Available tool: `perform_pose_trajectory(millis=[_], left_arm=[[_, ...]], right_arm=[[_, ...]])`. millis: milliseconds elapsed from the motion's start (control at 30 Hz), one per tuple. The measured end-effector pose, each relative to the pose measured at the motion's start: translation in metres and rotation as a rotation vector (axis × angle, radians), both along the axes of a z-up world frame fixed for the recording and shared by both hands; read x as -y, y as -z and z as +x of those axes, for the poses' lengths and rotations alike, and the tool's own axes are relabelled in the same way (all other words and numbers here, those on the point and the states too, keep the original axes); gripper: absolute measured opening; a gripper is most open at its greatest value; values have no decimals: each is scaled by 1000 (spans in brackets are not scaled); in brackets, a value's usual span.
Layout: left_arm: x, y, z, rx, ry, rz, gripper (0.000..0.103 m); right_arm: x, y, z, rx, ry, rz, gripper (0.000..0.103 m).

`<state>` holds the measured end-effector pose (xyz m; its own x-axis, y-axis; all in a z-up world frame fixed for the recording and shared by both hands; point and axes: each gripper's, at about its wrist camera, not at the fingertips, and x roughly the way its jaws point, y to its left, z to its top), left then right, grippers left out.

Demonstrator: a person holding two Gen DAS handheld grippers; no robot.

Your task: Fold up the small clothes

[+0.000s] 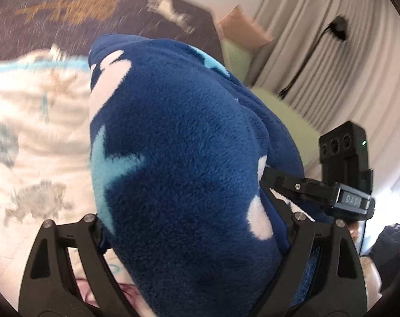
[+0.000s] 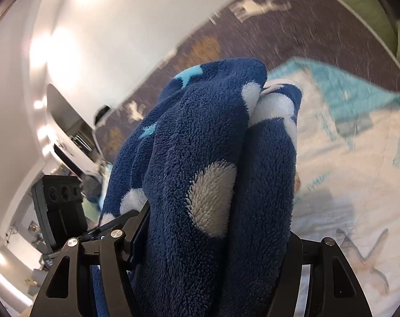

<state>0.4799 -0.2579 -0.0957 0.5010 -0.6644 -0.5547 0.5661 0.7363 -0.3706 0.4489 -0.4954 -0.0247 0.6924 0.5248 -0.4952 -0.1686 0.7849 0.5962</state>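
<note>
Evidently both claws, left [image 1: 194, 237] and right [image 2: 208, 251], are pinching the fleece [image 1: 178, 142] bunched between their fingers, lifting it for folding.

i see a thick fleece garment [image 1: 178, 158], navy with white and pale blue patches, its pile plush, fuzzy and matt. my left gripper [image 1: 197, 237] looks like matt black plastic with small shiny metal screws, and the right gripper [image 2: 205, 251] has the same finish. under it lies a white printed quilt [image 1: 33, 137] of soft, slightly puckered cloth. beyond that, a dark woven blanket [image 1: 68, 13] looks flecked and rough. the curtain [image 1: 319, 52] is pale matt cloth in folds. the wall [image 2: 115, 26] is smooth, with glare.
</note>
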Motion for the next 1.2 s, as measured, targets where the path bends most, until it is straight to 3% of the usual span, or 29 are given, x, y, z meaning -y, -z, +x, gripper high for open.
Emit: perform_pose_trajectory(millis=[67, 100, 133, 167, 200, 267, 300, 567, 733, 867, 1033, 1200], left_arm=[[-1, 37, 6, -21, -33, 43, 92], [-9, 45, 12, -61, -34, -20, 94], [-16, 50, 17, -109, -27, -83, 96], [-21, 52, 19, -132, -20, -120, 97], [-22, 52, 16, -125, -22, -123, 97], [-19, 48, 8, -91, -32, -97, 98], [-18, 46, 5, -80, -34, -88, 98], [-32, 57, 21, -63, -55, -139, 101], [-46, 40, -5, 69, -105, -163, 101], [-51, 28, -30, 170, -172, -72, 101], [-67, 1, -90, 253, -228, 56, 100], [-78, -31, -176, 355, -205, 171, 102]], right_arm=[[-2, 37, 13, -71, 10, -28, 69], [-3, 55, 16, -88, 23, -32, 76], [2, 74, 14, -61, 47, 38, 80], [9, 77, 14, -64, 41, 103, 80], [10, 73, 14, -67, 42, 100, 81], [1, 64, 7, -29, 61, -10, 83], [-1, 64, 3, -23, 71, -14, 84], [16, 78, 0, -66, 115, 91, 94], [18, 63, -17, -25, 184, 32, 94], [14, 59, -35, -21, 299, 1, 94], [-8, 29, -99, -23, 526, -149, 94], [-48, -12, -189, 7, 491, -204, 94]])
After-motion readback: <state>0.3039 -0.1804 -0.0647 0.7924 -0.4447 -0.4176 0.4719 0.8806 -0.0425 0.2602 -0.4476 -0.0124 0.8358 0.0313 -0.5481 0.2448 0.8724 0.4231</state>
